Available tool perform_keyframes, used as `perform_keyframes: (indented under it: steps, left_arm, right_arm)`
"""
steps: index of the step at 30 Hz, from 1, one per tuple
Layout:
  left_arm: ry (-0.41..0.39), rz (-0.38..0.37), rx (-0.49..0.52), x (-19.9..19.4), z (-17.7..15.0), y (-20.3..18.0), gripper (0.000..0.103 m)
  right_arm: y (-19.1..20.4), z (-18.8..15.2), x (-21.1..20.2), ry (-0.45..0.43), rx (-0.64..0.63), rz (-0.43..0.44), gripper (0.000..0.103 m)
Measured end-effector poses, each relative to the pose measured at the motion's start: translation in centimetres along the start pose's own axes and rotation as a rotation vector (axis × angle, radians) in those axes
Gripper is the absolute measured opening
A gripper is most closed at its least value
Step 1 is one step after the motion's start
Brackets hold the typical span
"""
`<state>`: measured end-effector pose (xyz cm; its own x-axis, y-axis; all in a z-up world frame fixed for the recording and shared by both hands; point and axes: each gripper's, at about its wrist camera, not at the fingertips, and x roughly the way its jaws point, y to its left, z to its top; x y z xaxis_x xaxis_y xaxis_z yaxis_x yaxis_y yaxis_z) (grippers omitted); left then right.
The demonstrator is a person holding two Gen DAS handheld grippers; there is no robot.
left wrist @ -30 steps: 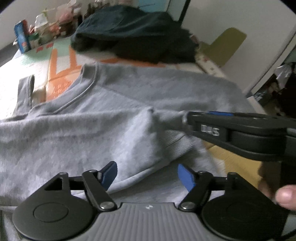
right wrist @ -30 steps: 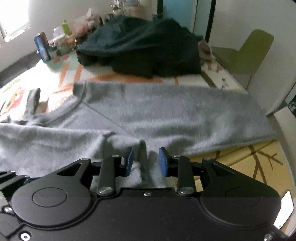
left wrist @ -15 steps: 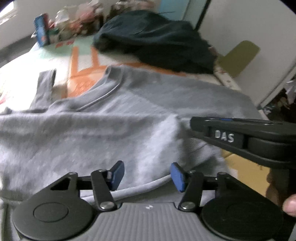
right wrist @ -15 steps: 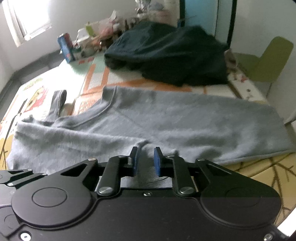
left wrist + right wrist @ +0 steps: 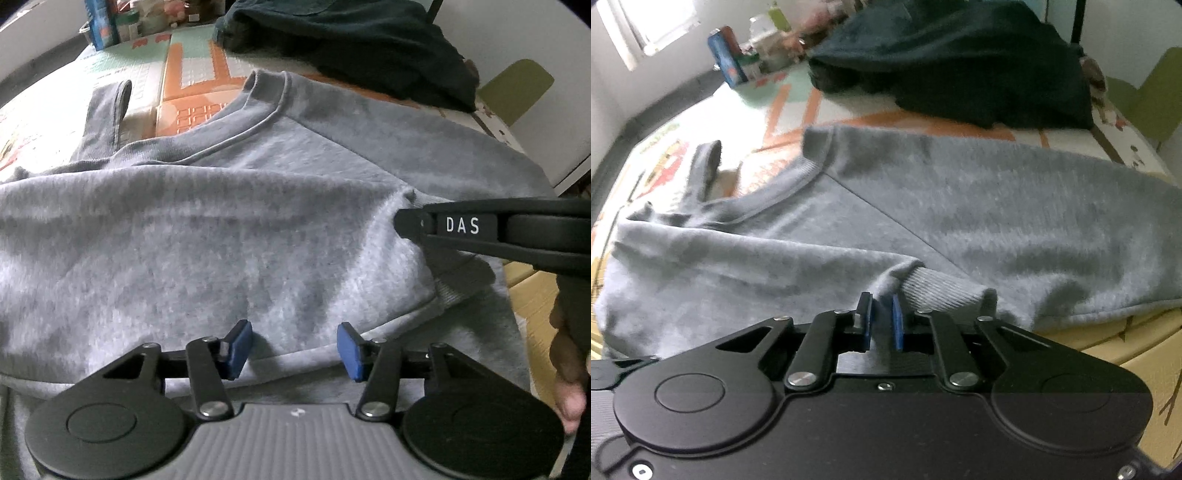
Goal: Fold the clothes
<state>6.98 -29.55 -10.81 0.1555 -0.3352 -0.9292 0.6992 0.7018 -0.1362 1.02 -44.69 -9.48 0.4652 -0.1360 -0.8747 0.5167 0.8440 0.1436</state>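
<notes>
A grey sweatshirt (image 5: 258,221) lies flat on a patterned mat, collar (image 5: 266,107) at the far side. One sleeve is folded across the chest, its ribbed cuff (image 5: 942,291) just in front of my right gripper (image 5: 882,321). That gripper's jaws are closing, and a puckered bunch of sleeve fabric beside the cuff is pinched between the blue pads. Seen from the left wrist, the right gripper (image 5: 400,223) enters from the right with its tip on that pucker. My left gripper (image 5: 294,349) stands open low over the folded sleeve's near edge, pads apart.
A heap of dark clothes (image 5: 960,55) lies behind the sweatshirt. A green chair (image 5: 1152,99) stands at the far right. A blue carton (image 5: 726,61) and small clutter sit at the far left. The other sleeve's cuff (image 5: 705,162) lies at the left. A person's hand (image 5: 569,369) holds the right gripper.
Both grippers have sunk closer to the sweatshirt. The left jaws narrowed from wide to about half. The right jaws drew together on the sleeve fabric by the cuff.
</notes>
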Motion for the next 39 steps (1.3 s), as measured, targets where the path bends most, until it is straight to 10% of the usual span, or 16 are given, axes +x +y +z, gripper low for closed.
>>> perform_keyframes:
  steps: [17, 39]
  left_arm:
    - [-0.003, 0.046, 0.030, -0.8, -0.4, 1.2, 0.054]
    - [-0.173, 0.155, -0.161, -7.4, -1.5, 10.3, 0.069]
  right_arm:
    - [-1.6, 0.6, 0.4, 0.004, 0.058, -0.043, 0.013]
    - [10.9, 0.1, -6.1, -0.123, -0.139, 0.083, 0.013]
